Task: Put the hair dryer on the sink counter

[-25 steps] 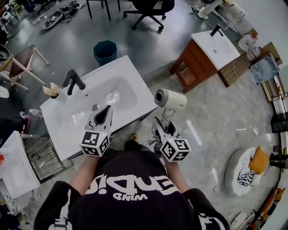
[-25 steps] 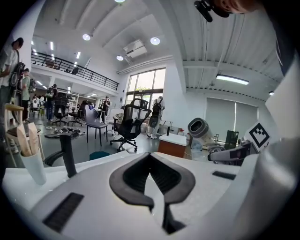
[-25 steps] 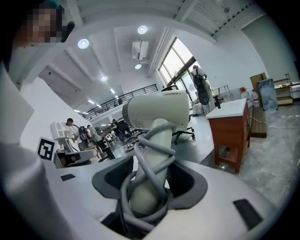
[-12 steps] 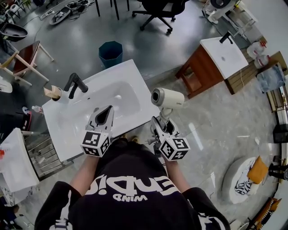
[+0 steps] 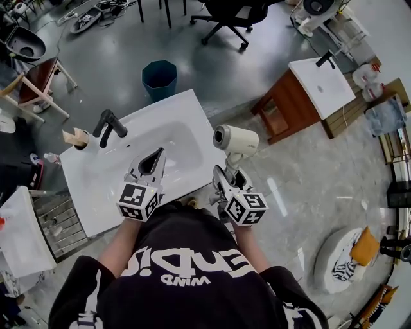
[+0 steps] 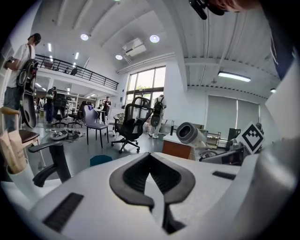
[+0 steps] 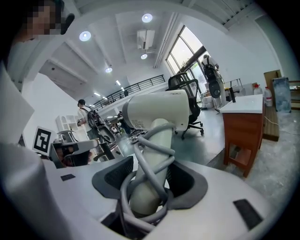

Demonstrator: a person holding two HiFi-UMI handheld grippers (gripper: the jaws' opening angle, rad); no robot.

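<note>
The white hair dryer [image 5: 235, 139] stands upright, its grey cord wound round the handle [image 7: 151, 154]. My right gripper [image 5: 232, 179] is shut on that handle and holds the dryer in the air, just off the right edge of the white sink counter [image 5: 96, 186]. The dryer's round end faces left, toward the basin [image 5: 164, 141]. My left gripper [image 5: 156, 159] hovers over the counter's front part, shut, with nothing in it. In the left gripper view its pads meet at the tip [image 6: 150, 157], and the dryer [image 6: 190, 133] shows to the right.
A black faucet [image 5: 109, 125] and a cup [image 5: 78, 137] stand at the counter's back left. A teal bin [image 5: 158, 77] sits behind the counter. To the right is a wooden cabinet [image 5: 282, 106] with a second sink, and an office chair [image 5: 225, 13] stands farther back.
The dryer and my right gripper have drifted a little left, closer to the counter's right edge. My left gripper has kept its place over the counter.
</note>
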